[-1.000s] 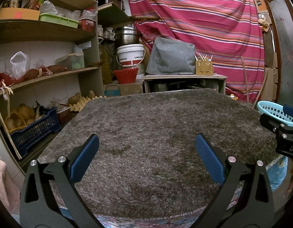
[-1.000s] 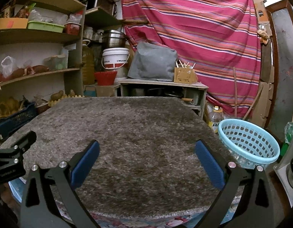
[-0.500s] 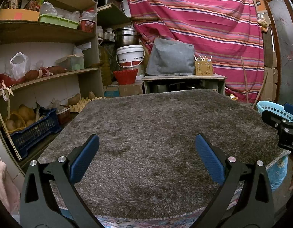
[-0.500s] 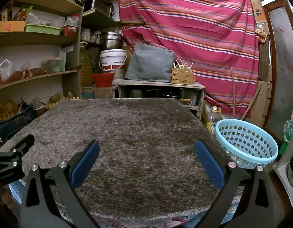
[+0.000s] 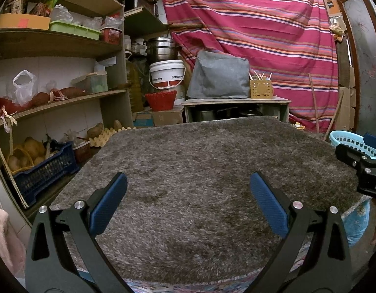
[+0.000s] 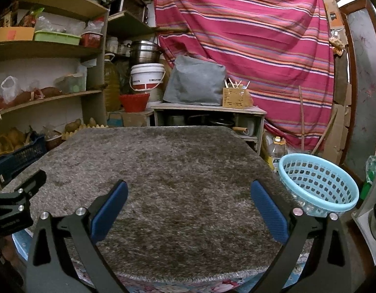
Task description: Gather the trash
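Nearest: left gripper point(image 5: 188, 196) poised over the near edge of the shaggy grey mat point(image 5: 200, 171), jaws wide apart, nothing between the blue pads. Same for the right gripper point(image 6: 189, 201), jaws spread and empty above the near edge.

Further in: the mat bare from near edge to far edge in both views; no wrapper, scrap or other trash to be made out on the pile. Beyond the right edge, just beside the mat and lower, a light blue basket point(image 6: 319, 183), probably the bin for the trash; inside mostly hidden by its rim, so contents impossible to tell.

Farthest: shelves point(image 5: 56, 46) to the left, a striped cloth point(image 6: 249, 36) behind.

Judged from this: either all collected or not yet begun; nothing left in sight to pick up.
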The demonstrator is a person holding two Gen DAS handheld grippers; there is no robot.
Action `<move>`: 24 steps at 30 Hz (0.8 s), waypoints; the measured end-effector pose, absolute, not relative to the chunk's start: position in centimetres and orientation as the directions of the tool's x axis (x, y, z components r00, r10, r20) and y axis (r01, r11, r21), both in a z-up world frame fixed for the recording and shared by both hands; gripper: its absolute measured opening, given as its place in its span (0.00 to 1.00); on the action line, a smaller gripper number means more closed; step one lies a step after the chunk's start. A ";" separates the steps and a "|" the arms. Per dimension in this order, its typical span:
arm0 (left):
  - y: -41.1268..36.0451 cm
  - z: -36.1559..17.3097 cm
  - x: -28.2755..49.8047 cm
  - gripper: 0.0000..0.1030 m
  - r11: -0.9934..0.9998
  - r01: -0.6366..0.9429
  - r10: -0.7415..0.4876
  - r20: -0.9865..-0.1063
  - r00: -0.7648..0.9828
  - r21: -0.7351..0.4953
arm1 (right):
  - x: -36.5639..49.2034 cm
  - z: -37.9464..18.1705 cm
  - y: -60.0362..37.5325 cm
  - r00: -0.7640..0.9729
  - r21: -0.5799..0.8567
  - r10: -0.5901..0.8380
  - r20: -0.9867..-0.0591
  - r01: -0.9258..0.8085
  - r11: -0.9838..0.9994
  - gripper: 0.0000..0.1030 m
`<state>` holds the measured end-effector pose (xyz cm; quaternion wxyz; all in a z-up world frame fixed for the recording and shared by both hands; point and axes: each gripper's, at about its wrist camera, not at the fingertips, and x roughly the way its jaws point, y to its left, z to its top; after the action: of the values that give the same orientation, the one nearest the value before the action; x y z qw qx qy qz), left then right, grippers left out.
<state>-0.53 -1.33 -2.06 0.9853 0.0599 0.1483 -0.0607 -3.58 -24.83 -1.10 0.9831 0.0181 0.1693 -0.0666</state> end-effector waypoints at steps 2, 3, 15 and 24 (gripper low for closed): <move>-1.2 -2.1 -0.5 0.95 0.985 0.137 -0.102 -0.299 0.949 0.100 | -3.5 -1.1 -24.8 0.934 0.016 -0.121 -0.337 0.134 0.991 0.96; -1.2 -2.1 -0.4 0.95 0.985 0.137 -0.101 -0.299 0.949 0.101 | -3.5 -1.1 -24.9 0.933 0.017 -0.119 -0.339 0.133 0.991 0.96; -1.0 -1.9 -0.2 0.95 0.986 0.135 -0.100 -0.296 0.950 0.100 | -3.2 -1.3 -24.9 0.932 0.022 -0.110 -0.346 0.125 0.992 0.96; -0.9 -1.9 -0.2 0.95 0.986 0.133 -0.098 -0.293 0.951 0.100 | -3.3 -1.3 -24.9 0.933 0.019 -0.112 -0.343 0.126 0.992 0.96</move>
<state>-0.22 -0.93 -1.89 0.9859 0.0592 0.1452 -0.0586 -3.30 -24.87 -1.31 0.9828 0.0205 0.1732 -0.0604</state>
